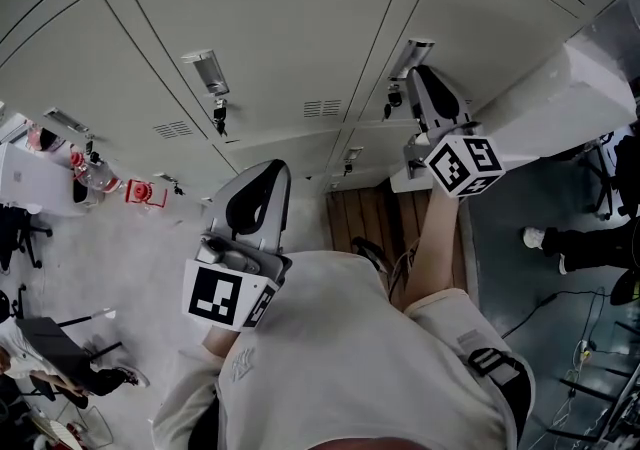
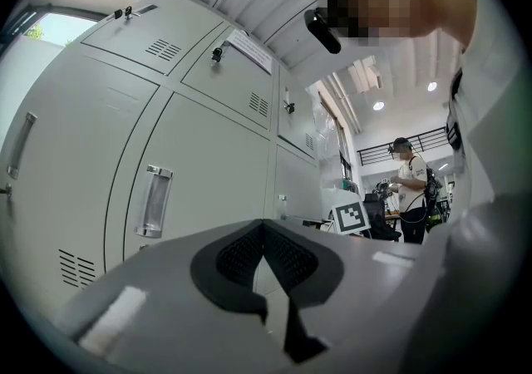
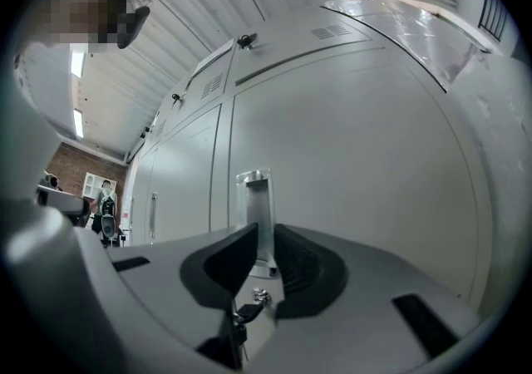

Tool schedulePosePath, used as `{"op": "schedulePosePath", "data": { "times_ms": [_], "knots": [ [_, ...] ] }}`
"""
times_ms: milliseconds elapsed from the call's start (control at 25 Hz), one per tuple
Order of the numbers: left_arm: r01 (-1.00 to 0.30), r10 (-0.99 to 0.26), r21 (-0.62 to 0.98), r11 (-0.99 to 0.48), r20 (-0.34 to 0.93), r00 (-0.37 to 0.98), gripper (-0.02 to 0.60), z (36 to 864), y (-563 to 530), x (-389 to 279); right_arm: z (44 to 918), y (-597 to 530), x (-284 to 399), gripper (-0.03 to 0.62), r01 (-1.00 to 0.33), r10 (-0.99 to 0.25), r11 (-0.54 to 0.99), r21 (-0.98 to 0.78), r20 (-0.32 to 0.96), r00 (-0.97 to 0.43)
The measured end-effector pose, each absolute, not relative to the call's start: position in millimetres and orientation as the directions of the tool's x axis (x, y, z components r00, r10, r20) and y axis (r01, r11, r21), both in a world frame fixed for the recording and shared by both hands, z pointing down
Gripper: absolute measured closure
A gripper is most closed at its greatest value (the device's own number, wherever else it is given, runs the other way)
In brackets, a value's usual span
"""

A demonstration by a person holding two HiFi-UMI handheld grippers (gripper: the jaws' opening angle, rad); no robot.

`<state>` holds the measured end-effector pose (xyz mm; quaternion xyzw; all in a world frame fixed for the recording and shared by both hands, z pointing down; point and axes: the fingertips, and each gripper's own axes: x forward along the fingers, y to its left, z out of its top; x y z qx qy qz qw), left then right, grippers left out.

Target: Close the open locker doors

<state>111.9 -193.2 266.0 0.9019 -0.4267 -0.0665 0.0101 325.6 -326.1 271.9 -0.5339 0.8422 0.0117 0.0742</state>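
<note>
A bank of pale grey lockers (image 1: 290,28) fills the head view. One open locker door (image 1: 555,93) juts out at the right, seen edge-on. My right gripper (image 1: 428,88) is raised against the locker beside it, its tips just below that door's metal handle (image 1: 412,56). In the right gripper view the jaws stand a narrow gap apart, empty, and the handle (image 3: 254,214) and a key (image 3: 254,296) show through the gap. My left gripper (image 1: 256,200) hangs lower in front of shut doors, with its pads (image 2: 249,248) touching and nothing held. One shut door's handle (image 2: 154,200) lies beyond them.
Someone in dark clothes and white shoes (image 1: 570,238) stands at the right, with cables on the floor nearby. At the left are a chair (image 1: 20,228) and a red object (image 1: 145,193). A wooden floor strip (image 1: 365,213) lies below the lockers. Another person (image 2: 413,189) stands far down the aisle.
</note>
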Motion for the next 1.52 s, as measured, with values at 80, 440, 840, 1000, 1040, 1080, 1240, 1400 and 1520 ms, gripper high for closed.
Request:
{"op": "schedulePosePath", "data": {
  "times_ms": [80,440,840,1000,1040,1080,1240,1400,1520],
  "knots": [
    [-0.768,-0.77,0.072,-0.637,-0.113,0.628,0.574,265.6,-190.7,113.7,272.2,-326.1,325.7,0.549,-0.9,-0.897,0.432,-0.063,-0.132,-0.421],
    [-0.754,-0.759,0.082,-0.651,-0.074,0.647,0.574,279.2,-174.3,125.3,277.8,-275.6,325.4,0.551,-0.912,-0.91,0.405,-0.061,-0.121,-0.396],
    [-0.714,-0.719,0.108,-0.692,-0.004,0.695,0.574,306.0,-152.0,136.4,328.6,-167.4,314.5,0.568,-0.938,-0.943,0.331,-0.104,0.006,-0.334],
    [-0.672,-0.678,0.127,-0.729,0.003,0.736,0.574,311.6,-141.4,137.9,340.3,-131.4,296.8,0.571,-0.946,-0.949,0.304,-0.112,0.049,-0.311],
    [-0.662,-0.667,0.131,-0.738,0.004,0.745,0.574,312.4,-138.9,136.1,342.5,-124.1,290.6,0.572,-0.948,-0.951,0.297,-0.112,0.057,-0.304],
    [-0.652,-0.658,0.135,-0.746,0.006,0.753,0.574,313.1,-136.7,133.2,344.5,-117.5,283.9,0.572,-0.95,-0.952,0.291,-0.113,0.065,-0.299],
    [-0.628,-0.634,0.148,-0.764,0.007,0.773,0.574,313.5,-128.5,108.8,348.2,-97.0,254.9,0.574,-0.961,-0.96,0.255,-0.109,0.087,-0.265],
    [-0.619,-0.622,0.141,-0.773,0.023,0.782,0.574,307.7,-118.7,65.2,347.7,-80.9,211.4,0.574,-0.968,-0.969,0.215,-0.13,0.096,-0.228],
    [-0.618,-0.621,0.122,-0.776,0.021,0.784,0.574,301.7,-112.9,28.1,348.4,-68.1,169.8,0.576,-0.965,-0.968,0.213,-0.151,0.099,-0.229]
  ]
}}
